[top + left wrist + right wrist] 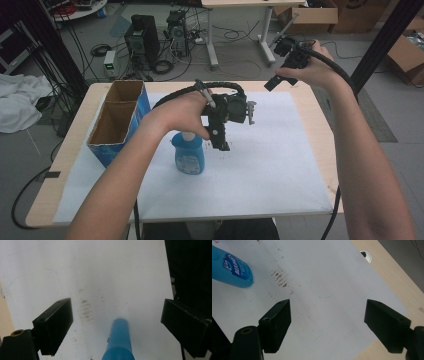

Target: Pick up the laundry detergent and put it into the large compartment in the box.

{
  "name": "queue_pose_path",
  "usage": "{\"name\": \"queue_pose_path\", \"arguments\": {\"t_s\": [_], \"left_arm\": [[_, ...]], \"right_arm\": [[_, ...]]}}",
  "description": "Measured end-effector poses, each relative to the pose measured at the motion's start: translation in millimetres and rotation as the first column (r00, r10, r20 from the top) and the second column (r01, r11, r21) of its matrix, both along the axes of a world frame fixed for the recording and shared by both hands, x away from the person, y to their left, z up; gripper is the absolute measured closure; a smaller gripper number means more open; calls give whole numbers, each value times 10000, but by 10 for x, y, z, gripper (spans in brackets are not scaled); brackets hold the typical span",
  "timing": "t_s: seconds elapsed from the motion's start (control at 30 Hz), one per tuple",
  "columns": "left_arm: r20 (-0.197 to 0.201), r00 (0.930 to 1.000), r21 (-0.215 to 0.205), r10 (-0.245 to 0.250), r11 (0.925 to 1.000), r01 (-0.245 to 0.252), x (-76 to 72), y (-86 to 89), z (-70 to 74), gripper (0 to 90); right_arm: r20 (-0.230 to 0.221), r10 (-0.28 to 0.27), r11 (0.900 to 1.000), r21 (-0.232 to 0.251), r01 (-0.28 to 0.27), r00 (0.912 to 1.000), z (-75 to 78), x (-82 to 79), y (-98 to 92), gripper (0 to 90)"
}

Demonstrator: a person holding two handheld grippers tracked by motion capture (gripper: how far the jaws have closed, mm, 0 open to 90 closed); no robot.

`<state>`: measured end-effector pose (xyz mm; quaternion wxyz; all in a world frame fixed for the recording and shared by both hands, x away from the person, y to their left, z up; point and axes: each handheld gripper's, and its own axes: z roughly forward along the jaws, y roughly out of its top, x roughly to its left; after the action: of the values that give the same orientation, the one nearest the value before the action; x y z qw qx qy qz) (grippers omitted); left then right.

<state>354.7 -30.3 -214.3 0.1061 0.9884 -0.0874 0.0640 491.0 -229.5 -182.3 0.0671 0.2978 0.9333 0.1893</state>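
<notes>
my left tool point(117, 325) jaws apart, over the blue bottle point(189, 152) lying mid-desk on the white sheet point(270, 165) | cardboard box point(119, 120) just left of it | my right tool point(327, 320) jaws apart, raised by the far right desk point(312, 97) edge | sheet bare to the right

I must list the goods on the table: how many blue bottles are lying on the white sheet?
1. The bottle lies on the sheet, right of the box, under the left gripper. Inside the box, more could be hidden.
</notes>
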Motion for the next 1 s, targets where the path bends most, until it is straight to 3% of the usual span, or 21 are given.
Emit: {"name": "queue_pose_path", "arguments": {"t_s": [0.5, 1.0], "left_arm": [[33, 10000, -239, -49, 9997, 50, -18, 27, 76, 115], [82, 9976, 15, 694, 9976, -695, 8, 373, 170, 123]], "right_arm": [[-64, 38, 10000, -31, -38, 10000, -17, -29, -20, 216], [-54, 89, 9999, 66, -88, 9999, -57, -43, -51, 215]]}}
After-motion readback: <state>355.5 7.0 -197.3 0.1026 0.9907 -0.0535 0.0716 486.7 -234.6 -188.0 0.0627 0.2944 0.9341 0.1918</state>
